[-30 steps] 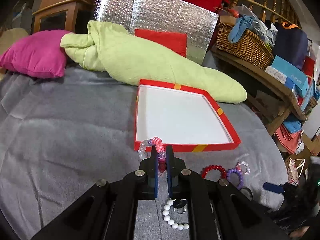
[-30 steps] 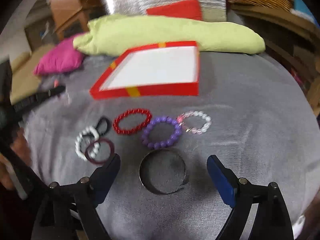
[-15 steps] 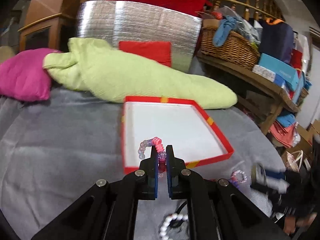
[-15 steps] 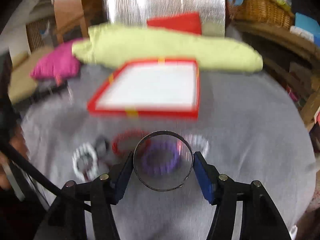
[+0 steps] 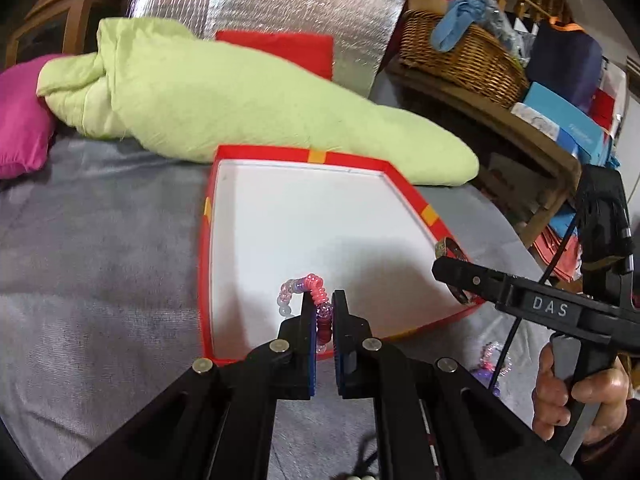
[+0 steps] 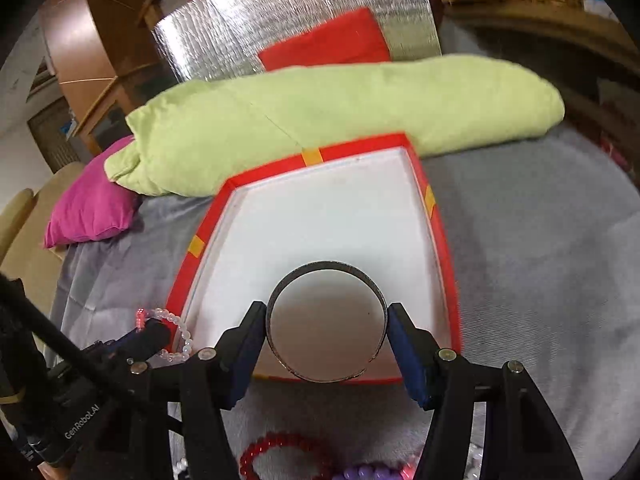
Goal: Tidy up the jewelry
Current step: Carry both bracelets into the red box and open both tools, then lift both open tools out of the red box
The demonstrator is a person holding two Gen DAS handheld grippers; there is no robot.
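Note:
A red box lid with a white inside [image 5: 208, 248] [image 6: 440, 240] lies on the grey cloth. My left gripper [image 5: 323, 300] is shut on a pink, purple and clear bead bracelet [image 5: 316, 292] and holds it over the box's near edge. The bracelet also shows in the right wrist view [image 6: 176, 332]. My right gripper [image 6: 326, 314] is shut on a dark metal bangle [image 6: 326, 270] and holds it over the box's near right part. The right gripper also shows in the left wrist view [image 5: 452, 270]. A red bead bracelet [image 6: 280, 446] and a purple one [image 6: 372, 472] lie on the cloth below.
A long light-green cushion [image 5: 240, 96] lies right behind the box, with a magenta pillow [image 5: 20, 120] to its left. A silver foil panel [image 5: 280, 12] and a red cushion [image 5: 280, 48] stand behind. A wicker basket [image 5: 460, 52] sits on a wooden shelf at right.
My right gripper closed on the metal bangle, lifted it from the cloth and carried it forward over the box. My left gripper moved forward with the bead bracelet to over the box.

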